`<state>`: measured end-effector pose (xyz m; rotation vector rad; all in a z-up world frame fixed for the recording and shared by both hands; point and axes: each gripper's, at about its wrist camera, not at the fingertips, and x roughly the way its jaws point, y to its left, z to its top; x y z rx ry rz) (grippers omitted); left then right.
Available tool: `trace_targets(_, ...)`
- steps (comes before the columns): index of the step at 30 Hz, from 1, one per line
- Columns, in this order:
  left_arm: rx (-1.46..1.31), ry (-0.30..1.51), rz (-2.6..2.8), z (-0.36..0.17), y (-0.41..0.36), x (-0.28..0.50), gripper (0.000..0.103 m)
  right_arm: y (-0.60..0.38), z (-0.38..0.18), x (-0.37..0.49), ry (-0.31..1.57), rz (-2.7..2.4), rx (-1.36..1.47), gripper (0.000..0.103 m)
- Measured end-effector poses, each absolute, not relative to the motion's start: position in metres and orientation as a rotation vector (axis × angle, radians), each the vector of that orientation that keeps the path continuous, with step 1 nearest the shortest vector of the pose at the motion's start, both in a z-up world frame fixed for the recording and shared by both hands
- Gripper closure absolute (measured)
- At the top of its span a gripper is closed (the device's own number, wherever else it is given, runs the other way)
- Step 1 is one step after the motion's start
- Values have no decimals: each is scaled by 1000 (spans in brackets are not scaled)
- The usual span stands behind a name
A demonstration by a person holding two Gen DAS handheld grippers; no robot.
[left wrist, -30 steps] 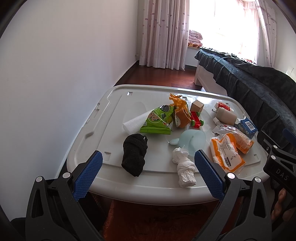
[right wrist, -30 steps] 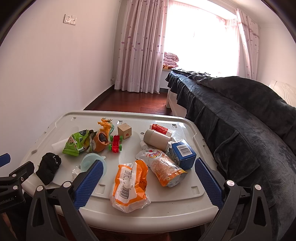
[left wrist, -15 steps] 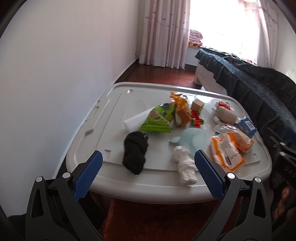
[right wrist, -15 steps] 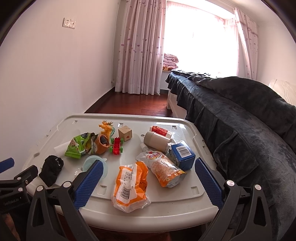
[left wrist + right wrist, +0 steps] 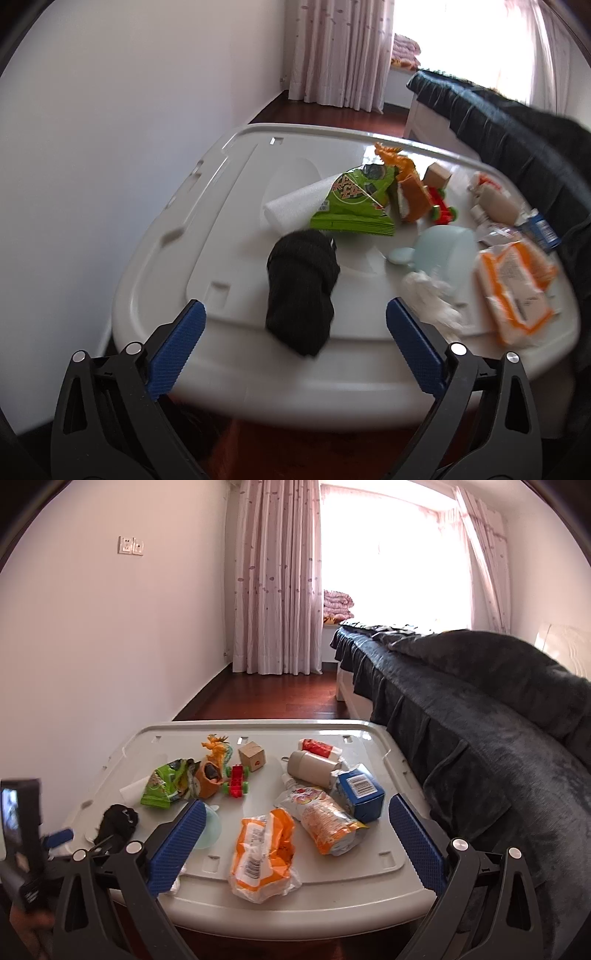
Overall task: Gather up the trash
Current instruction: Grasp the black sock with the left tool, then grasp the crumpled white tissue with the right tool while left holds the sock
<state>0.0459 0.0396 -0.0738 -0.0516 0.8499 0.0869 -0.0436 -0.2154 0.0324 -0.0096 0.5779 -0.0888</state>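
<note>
Across the room: a dark-covered bed (image 5: 480, 709) runs along the right side, with pink curtains (image 5: 277, 590) by the bright window behind; neither has altered over the last second.
Table (image 5: 236, 192): a pale plastic lid surface carrying all the clutter; compared with a second ago it fills more of the left wrist view and is blurred, so the left side has pushed forward and down.
Left gripper (image 5: 295, 347): fingers spread wide, holding nothing; the black sock now sits between them in the picture, where a second ago it lay farther off.
Right gripper (image 5: 295, 845): fingers spread wide and empty; its view has barely shifted, with the orange wrapper centred ahead as before.
Orange wrapper (image 5: 264, 853): crumpled packet at the near edge of the table, untouched.
Snack bag (image 5: 325, 823): orange and white, lying against the blue carton (image 5: 360, 790).
Green chip bag (image 5: 352, 201): flat, resting partly on a white foam sheet (image 5: 295, 203), just beyond the sock.
Black sock (image 5: 301, 288): bunched, near the front rim; likely not trash, though it is what the left side lines up with.
White tissue (image 5: 432, 299): crumpled wad close to the left gripper's right finger, beside a pale blue cup (image 5: 443, 247).
Toys: an orange dinosaur (image 5: 216, 753), a wooden cube (image 5: 253, 756) and a red-green car (image 5: 236, 781), all unmoved.
Meaning for the task: nothing is collected yet; the left side's advance suggests a first pick is near, with tissue or sock in reach.
</note>
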Motion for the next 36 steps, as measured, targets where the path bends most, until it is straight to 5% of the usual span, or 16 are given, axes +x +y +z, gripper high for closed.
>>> trace_targets(3,-40,870,83,-84,40,60,29,-219,29,-44,582,-104,-25,5)
trace_targets(5,-64,907,48,-93,44,68,58,-222,26,-43,596,-102,-23,5)
trace_targets(8,-89,891,33,-99,51,65,65,-221,22,-42,606,-92,-38,5)
trace_targets(32,-134,775,-38,-34,80,-41,69,-67,-81,-5,758,96,-174,5)
trace_targets(36,-139,771,-55,-35,79,-41,69,-60,-94,8,794,94,-177,16)
